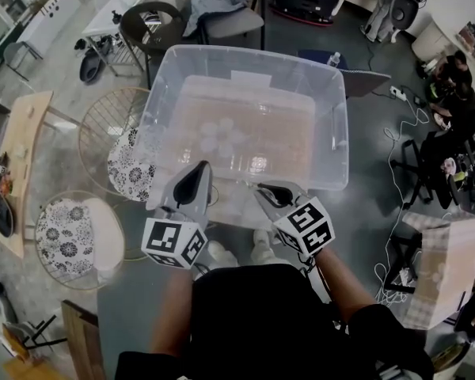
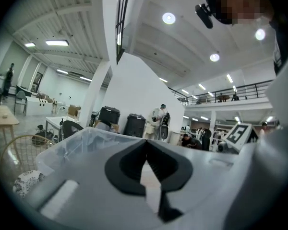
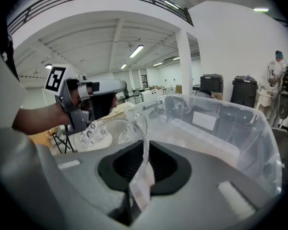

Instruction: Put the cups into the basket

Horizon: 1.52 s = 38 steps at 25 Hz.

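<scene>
- right tool [image 3: 144, 150]: jaws narrow, pinched on the rim wall of a clear plastic cup [image 3: 114, 132].
- cup hangs from that grip, tilted, mouth towards the left tool [image 2: 146, 145]; it sits close to the near wall of the basket [image 1: 336, 125], between basket and left tool.
- left tool: jaws closed tip to tip, nothing between them, held roughly level just beside the right one at the basket's near edge.
- basket is a big clear plastic bin; pale round shapes on its floor are possibly cups, too washed out to confirm.
- wire stool [image 1: 103, 133] with a floral cushion stands left of the basket.
</scene>
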{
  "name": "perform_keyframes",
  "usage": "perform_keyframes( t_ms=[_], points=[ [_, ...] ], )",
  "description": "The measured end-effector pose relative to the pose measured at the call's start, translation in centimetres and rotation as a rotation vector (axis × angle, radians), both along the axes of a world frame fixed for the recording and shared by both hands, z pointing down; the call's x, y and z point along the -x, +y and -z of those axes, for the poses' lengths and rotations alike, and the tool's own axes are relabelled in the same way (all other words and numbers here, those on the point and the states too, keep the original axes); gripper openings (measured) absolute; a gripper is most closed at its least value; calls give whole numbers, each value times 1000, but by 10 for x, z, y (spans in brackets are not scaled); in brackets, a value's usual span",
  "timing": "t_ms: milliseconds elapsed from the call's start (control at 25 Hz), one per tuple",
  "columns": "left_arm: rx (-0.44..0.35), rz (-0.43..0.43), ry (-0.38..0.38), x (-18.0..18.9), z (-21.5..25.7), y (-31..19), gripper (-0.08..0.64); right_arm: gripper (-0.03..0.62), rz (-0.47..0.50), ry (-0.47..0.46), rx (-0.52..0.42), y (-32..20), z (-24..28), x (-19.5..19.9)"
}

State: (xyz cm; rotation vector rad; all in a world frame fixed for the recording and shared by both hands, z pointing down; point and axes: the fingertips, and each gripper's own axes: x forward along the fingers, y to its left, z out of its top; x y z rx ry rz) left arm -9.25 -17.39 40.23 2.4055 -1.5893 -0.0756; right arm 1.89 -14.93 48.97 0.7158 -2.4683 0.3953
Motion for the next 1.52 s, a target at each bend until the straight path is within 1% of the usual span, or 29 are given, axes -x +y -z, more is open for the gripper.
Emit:
perform_keyframes(
  t_ms=[80, 200, 320, 440, 600, 760, 920, 1080, 1320, 1520],
  points=[
    [-3, 16, 19, 4, 2, -2, 3, 40, -17, -26, -19, -11, 17, -4],
    [-12, 35, -14, 7, 6, -4, 3, 40, -52, -49, -48, -33, 40, -13],
    [-16, 41, -20, 7, 9, -6, 3, 40, -89, -50, -75, -59, 56, -23],
    [-14, 50, -25, 8, 10, -7, 3, 40, -119, -35, -78, -86, 59, -32],
    [-9, 57, -35, 10, 8, -10, 3, 40, -154, 0, -51, -120, 49, -43],
    [2, 65, -48, 12, 6, -12, 3, 40, -164, 31, -5, -149, 26, -48],
    [14, 72, -61, 13, 4, -16, 3, 40, -154, 91, 27, -174, -3, -48],
    [24, 83, -68, 13, 0, -22, 3, 40, -145, 137, 102, -192, -38, -48],
    [46, 111, -84, 15, -5, -29, 3, 40, -148, 244, 222, -215, -106, -52],
    [63, 148, -102, 21, -8, -27, 3, 40, -150, 330, 319, -221, -160, -59]
  ],
)
